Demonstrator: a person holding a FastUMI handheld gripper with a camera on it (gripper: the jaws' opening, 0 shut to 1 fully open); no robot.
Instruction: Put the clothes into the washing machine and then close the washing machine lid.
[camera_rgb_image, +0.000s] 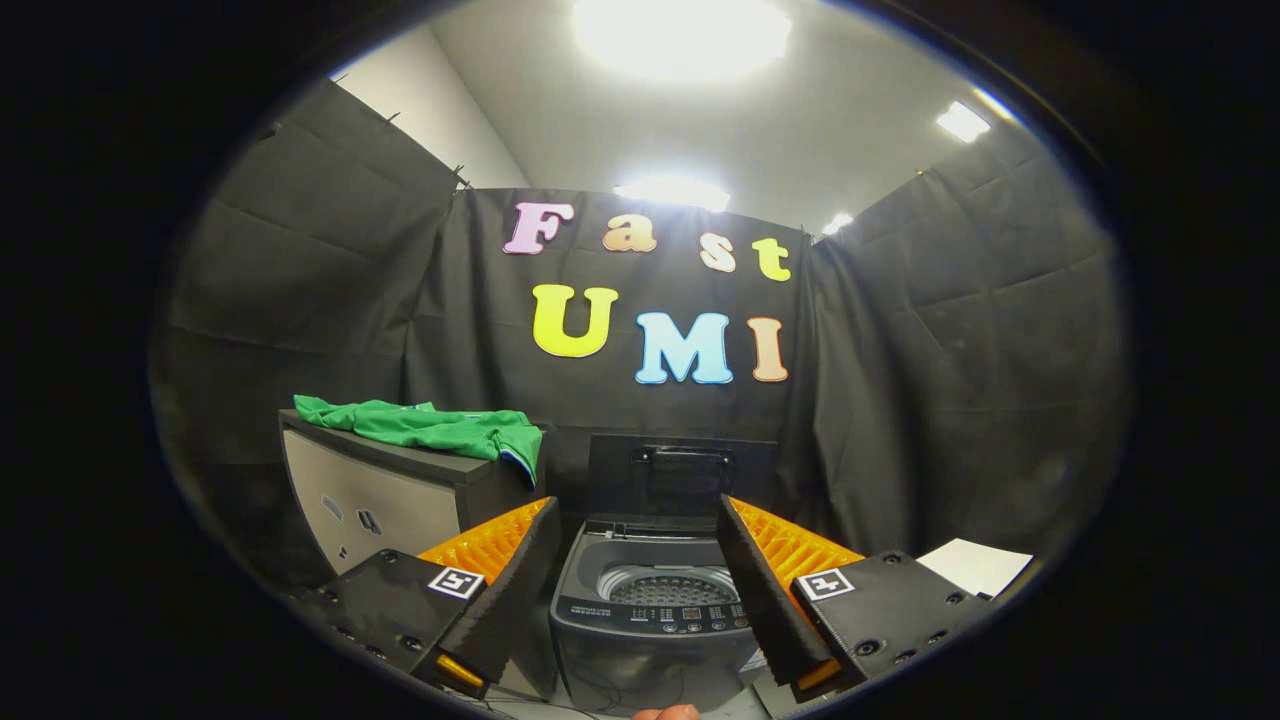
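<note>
One gripper (640, 520) spread empty, washing machine (655, 620) partly hidden, green clothes (430, 425) beyond.

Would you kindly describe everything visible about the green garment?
The green garment is a crumpled, soft-looking fabric piece lying across the top of a dark cabinet, one corner with a blue-and-white edge hanging over the side nearest the open washing machine. Nothing else touches it; the open hand-held gripper is short of it.
</note>
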